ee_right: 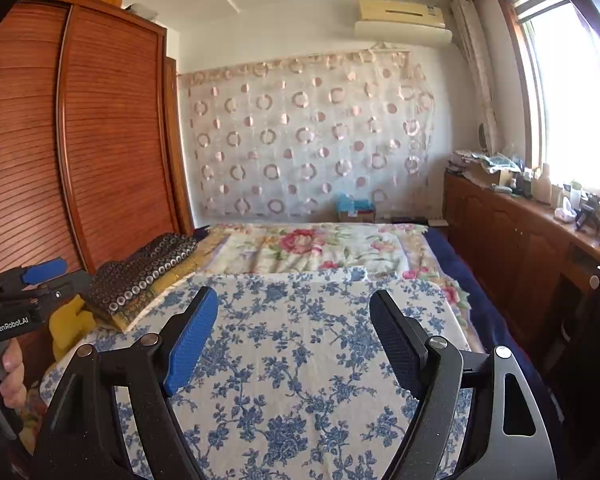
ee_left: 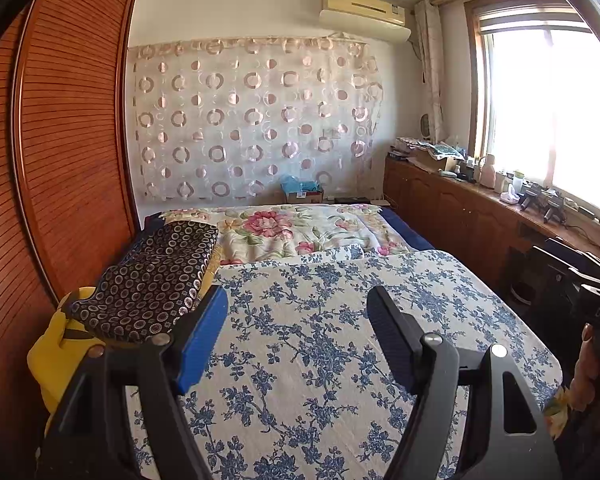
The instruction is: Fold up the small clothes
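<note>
Left claw: the left gripper, black frame with one ribbed blue pad and one ribbed black pad, is spread wide with nothing between the pads; it hangs above the blue-flowered quilt.
Right claw: the right gripper, same build, is also spread wide and empty, above the same quilt.
Seen across: in the right view the left gripper shows at the far left edge in the person's left hand; its black body reads "GenRobot.AI".
Work surface: a white quilted cover printed with blue flower sprays, flat and smooth, rounded at its corners, lying over the bed.
Task garment: one dark folded cloth with small ring dots, soft and slightly humped, lies at the bed's left edge beside the wardrobe, well apart from both claws.
Under it: a yellow fabric piece, edge poking out below the dark cloth.
Behind: one cream bedspread with pink blooms, rumpled.
Wardrobe: louvred reddish wood doors; two doors show in the right view.
Wall: one sheer curtain with ring pattern; one cream air conditioner.
Right side: a low wooden cabinet run under a bright window, its top crowded with bottles and small items too small to count.
</note>
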Available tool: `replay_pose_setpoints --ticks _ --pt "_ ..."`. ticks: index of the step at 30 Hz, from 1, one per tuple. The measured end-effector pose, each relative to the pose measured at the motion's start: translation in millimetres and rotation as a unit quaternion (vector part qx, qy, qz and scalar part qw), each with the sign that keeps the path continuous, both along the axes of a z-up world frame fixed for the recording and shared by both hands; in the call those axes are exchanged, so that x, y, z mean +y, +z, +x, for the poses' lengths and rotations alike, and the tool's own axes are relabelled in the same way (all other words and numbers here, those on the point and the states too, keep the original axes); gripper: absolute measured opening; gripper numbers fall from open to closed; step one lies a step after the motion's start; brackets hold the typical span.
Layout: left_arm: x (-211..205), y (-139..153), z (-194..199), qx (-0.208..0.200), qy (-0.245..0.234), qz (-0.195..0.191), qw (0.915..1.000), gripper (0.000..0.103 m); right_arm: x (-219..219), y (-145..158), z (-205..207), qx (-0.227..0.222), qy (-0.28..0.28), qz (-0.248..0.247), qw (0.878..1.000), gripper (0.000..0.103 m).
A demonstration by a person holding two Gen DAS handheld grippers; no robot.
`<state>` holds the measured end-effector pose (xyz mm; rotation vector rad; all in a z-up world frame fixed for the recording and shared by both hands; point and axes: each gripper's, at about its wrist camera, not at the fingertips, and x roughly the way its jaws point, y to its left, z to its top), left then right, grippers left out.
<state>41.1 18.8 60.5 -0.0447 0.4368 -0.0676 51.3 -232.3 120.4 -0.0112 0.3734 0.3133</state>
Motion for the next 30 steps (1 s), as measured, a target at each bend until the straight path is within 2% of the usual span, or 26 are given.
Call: replay_pose_setpoints --ticks 30 --pt "-4.7 5.9 -2.1 -0.005 -0.001 0.001 1.0 0.072 -1.1 0.5 1.0 -0.001 -0.001 0.0 1.0 0.08"
